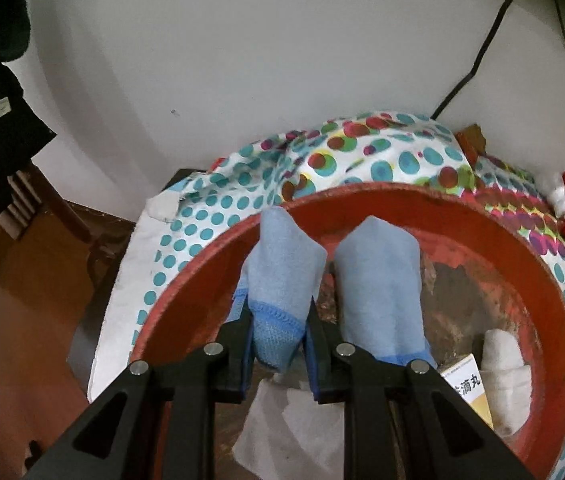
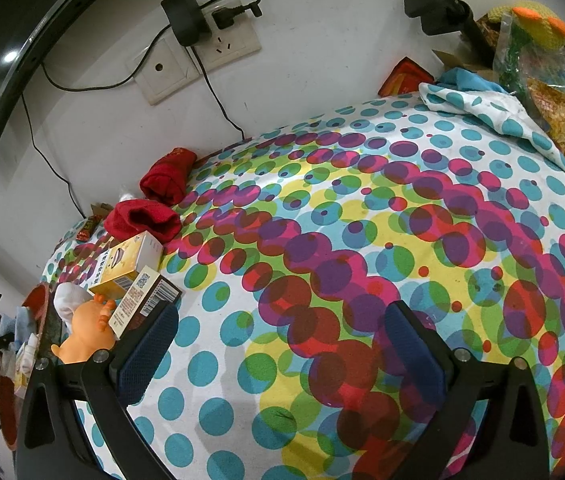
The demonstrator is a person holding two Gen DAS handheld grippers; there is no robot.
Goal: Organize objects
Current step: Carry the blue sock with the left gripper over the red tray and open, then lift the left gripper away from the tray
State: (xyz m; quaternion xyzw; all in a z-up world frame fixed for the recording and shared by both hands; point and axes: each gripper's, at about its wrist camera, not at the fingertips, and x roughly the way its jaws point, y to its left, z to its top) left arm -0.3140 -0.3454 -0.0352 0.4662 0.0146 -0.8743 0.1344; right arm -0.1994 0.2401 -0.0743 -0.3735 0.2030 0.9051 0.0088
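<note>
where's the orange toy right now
In the right wrist view, the orange toy lies at the far left on the dotted cloth, just beyond the right tongs' left finger, between a white sock and a brown box.

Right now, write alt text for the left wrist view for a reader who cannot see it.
The left gripper is shut on a light blue sock above a red basin. A second blue sock, a yellow box and white cloth lie inside the basin, which sits on a polka-dot cover by a white wall.
</note>
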